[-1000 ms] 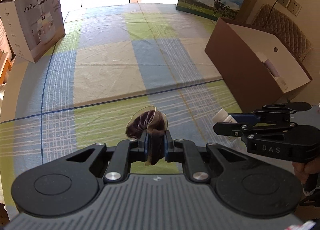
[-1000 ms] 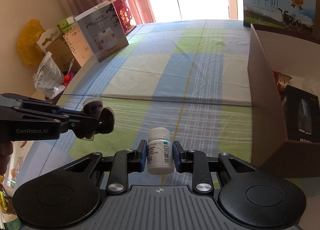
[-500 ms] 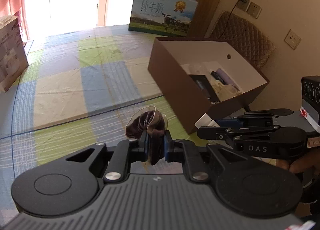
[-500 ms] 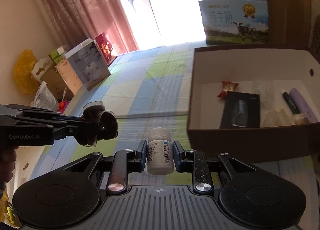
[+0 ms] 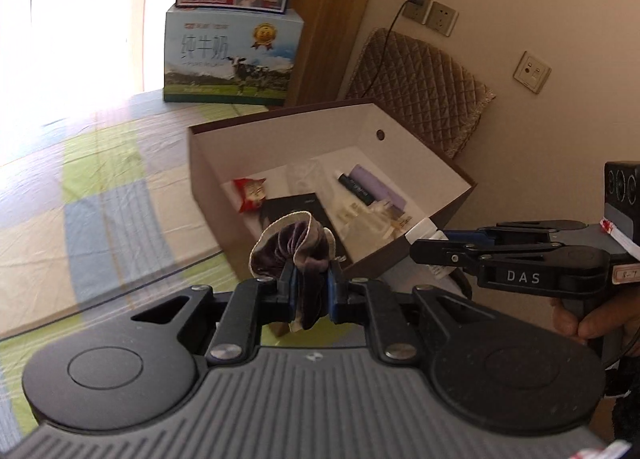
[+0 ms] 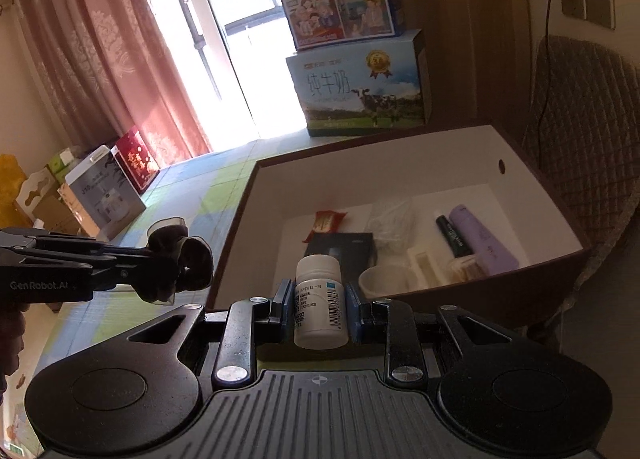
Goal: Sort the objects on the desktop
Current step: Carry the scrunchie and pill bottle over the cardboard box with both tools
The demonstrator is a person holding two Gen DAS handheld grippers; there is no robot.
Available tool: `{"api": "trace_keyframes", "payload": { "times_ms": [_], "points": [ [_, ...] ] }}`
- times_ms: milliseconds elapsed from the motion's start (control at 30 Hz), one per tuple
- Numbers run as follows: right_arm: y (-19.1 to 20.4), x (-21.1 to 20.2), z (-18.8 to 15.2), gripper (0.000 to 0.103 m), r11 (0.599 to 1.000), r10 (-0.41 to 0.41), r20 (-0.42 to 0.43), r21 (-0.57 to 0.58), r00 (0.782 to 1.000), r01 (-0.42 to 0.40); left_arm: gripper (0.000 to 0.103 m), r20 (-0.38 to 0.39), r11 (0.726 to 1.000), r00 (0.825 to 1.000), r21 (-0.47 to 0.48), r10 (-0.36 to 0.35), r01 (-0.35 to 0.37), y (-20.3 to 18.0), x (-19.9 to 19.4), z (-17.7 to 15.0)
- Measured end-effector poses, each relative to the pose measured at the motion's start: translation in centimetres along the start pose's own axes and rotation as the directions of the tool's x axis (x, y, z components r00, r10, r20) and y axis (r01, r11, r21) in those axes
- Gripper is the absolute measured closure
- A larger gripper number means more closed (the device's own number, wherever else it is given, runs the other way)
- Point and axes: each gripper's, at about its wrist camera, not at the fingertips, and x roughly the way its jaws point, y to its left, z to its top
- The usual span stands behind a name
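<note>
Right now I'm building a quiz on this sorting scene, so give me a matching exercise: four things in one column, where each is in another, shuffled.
Things:
1. white pill bottle
2. brown velvet scrunchie
3. purple tube
4. milk carton

Places:
A. on the table beyond the brown box
B. clamped in the left gripper
C. lying inside the brown box
D. clamped in the right gripper

Pairs: 1-D, 2-B, 3-C, 4-A

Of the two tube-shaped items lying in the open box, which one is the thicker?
The lilac tube, nearest the box's right wall; the slim black tube lies just left of it.
</note>
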Motion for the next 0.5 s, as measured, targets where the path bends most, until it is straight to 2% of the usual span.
{"api": "trace_keyframes", "payload": {
  "times_ms": [233,500],
  "points": [
    [-3.6,0.7,2.9,0.079,1.000,-0.011,0.026,-0.023,1.000,0.012,0.092,0.006,0.999,1.000,0.028,-0.018,0.018,-2.6,3.9,3.2],
    [-8.0,4.3,5.3,0.078,0.998,-0.053,-0.023,-0.045,0.998,0.052,0.092,-0.028,0.999,1.000,0.041,0.002,-0.001,-4.3,9.3,6.2]
  ]
}}
